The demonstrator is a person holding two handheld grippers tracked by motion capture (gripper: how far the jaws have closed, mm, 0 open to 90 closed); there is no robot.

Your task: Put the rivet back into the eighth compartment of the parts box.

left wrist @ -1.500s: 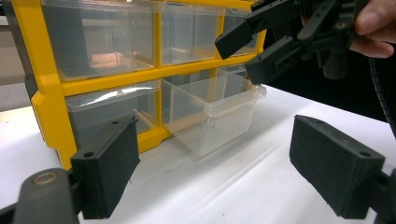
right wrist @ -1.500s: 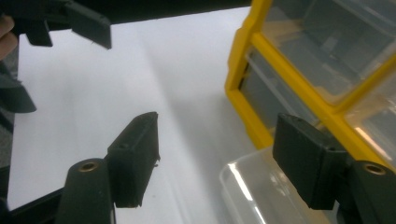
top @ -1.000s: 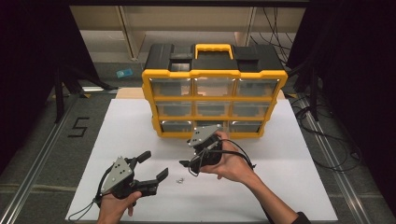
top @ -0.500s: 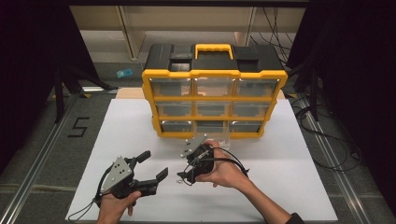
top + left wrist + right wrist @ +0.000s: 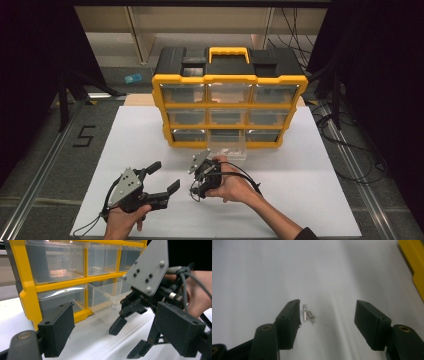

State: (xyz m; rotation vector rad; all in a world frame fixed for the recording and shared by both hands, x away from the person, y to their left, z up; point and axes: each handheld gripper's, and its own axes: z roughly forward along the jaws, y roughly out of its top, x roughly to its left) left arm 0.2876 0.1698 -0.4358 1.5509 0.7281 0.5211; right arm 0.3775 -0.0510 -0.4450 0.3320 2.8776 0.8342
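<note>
Two small silver metal pins (image 5: 308,315) lie side by side on the white table. My right gripper (image 5: 327,308) points down over them. Its jaws stand apart and have just been closing, with the pins between them, close to the left jaw and untouched. From above, the right gripper (image 5: 193,191) sits in front of the yellow and black drawer cabinet (image 5: 230,80), whose bottom middle clear drawer (image 5: 227,146) is pulled out. My left gripper (image 5: 165,176) rests open at the front left with nothing in it. It looks toward the right gripper (image 5: 126,340) and the open drawer (image 5: 107,295).
The cabinet stands at the middle back of the white table top (image 5: 310,170); its other clear drawers are pushed in. Cables (image 5: 350,150) trail along the floor at the right. A metal rail (image 5: 45,175) runs along the table's left side.
My right gripper has come down and to the left, away from the open drawer toward the table surface, and its jaws stand narrower. The left gripper has stayed put.
</note>
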